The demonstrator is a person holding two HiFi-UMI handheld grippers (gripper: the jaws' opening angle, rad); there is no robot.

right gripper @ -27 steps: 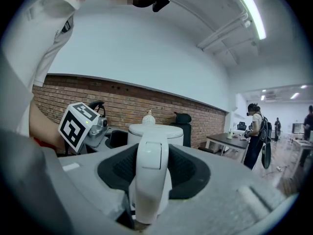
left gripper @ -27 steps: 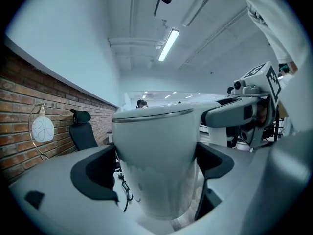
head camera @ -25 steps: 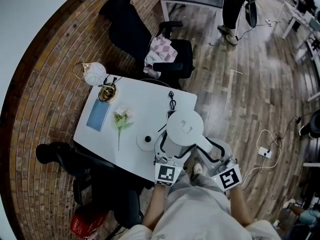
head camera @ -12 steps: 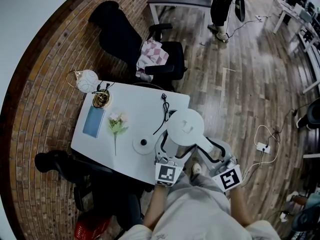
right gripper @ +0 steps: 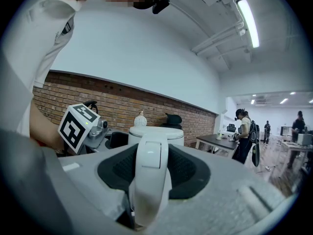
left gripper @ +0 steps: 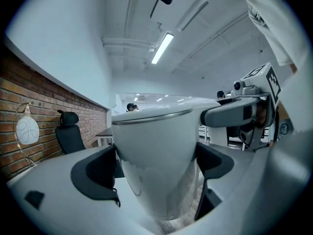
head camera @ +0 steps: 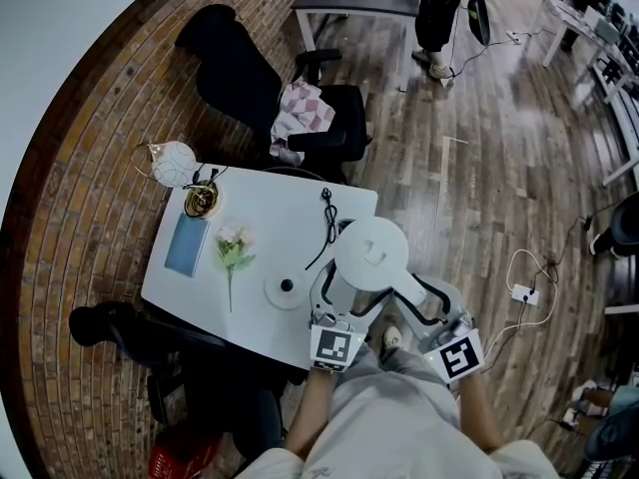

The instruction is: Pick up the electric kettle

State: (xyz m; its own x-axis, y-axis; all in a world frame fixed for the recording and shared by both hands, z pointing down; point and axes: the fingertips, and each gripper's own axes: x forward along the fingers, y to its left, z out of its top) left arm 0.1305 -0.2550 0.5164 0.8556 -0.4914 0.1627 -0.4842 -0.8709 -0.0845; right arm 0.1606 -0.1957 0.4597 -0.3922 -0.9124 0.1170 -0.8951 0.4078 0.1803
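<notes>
White plastic electric kettle [head camera: 370, 252], upright with the lid uppermost. Its long axis runs vertically, so in the head view you look almost straight down onto the round lid. Its handle [head camera: 424, 292] projects from the body toward the lower right of that view, toward your right side and back toward you. Which way the spout faces cannot be told.

Position: the kettle is off its round base [head camera: 287, 287], which lies bare on the white table [head camera: 270, 208] just to the kettle's left. The kettle overlaps the table's near right edge. In the left gripper view, wooden floor [head camera: 479, 168] shows beneath its bottom, so it rests on nothing.

Left gripper [left gripper: 156, 173]: your jaws are spread wide to span the kettle's body. The two dark pads [left gripper: 98, 173] press on its opposite flanks, below the lid's rim. The body fills the gap between them.

Right gripper [right gripper: 151, 173]: your jaws are drawn roughly halfway together and clamped on the handle from either side. The handle stands upright between the padded faces, with the lid and body just beyond it.

Relation: both grippers sit on your side of the kettle, the left on the body and the right on the handle. They lie near each other, with their marker cubes turned toward you.
</notes>
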